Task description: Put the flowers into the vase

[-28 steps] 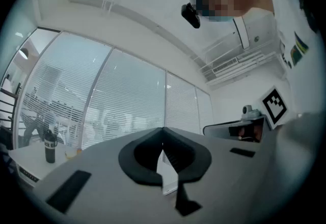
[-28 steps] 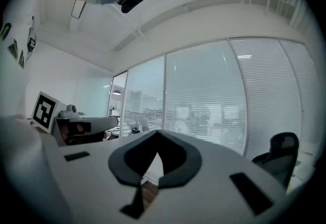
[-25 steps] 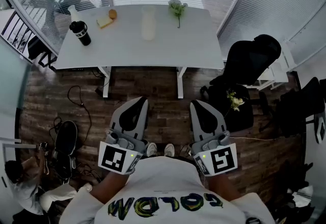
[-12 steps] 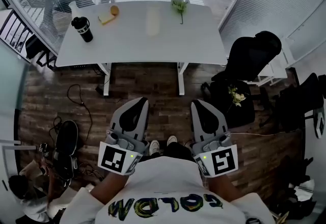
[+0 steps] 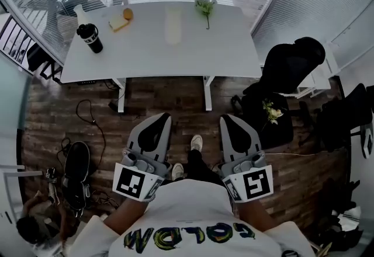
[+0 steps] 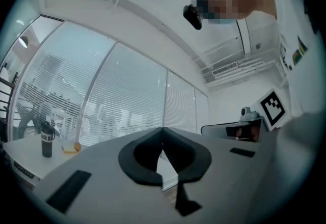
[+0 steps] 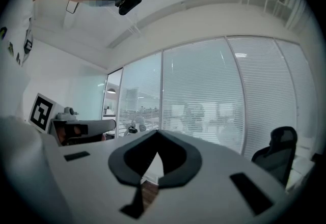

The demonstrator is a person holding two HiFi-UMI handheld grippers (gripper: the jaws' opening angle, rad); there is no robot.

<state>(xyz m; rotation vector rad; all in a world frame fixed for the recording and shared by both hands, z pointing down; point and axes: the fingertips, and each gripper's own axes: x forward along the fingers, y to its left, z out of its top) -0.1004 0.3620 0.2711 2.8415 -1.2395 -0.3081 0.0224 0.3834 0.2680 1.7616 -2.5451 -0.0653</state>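
Both empty: left gripper (image 5: 159, 118) and right gripper (image 5: 229, 120) jaws pressed together, at 6 o'clock. White green-stemmed flowers (image 5: 204, 6) lie at 1 o'clock on white rectangular table (image 5: 228, 51); pale cylindrical vase (image 5: 173, 23) at 12. Probably the approach: get close, open, pinch stems low. Vase washed out, rim unclear.

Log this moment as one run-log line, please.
stage: standing back from table | left gripper: shut, empty | right gripper: shut, empty | flowers: lying on table, right of vase | vase: no flowers in it
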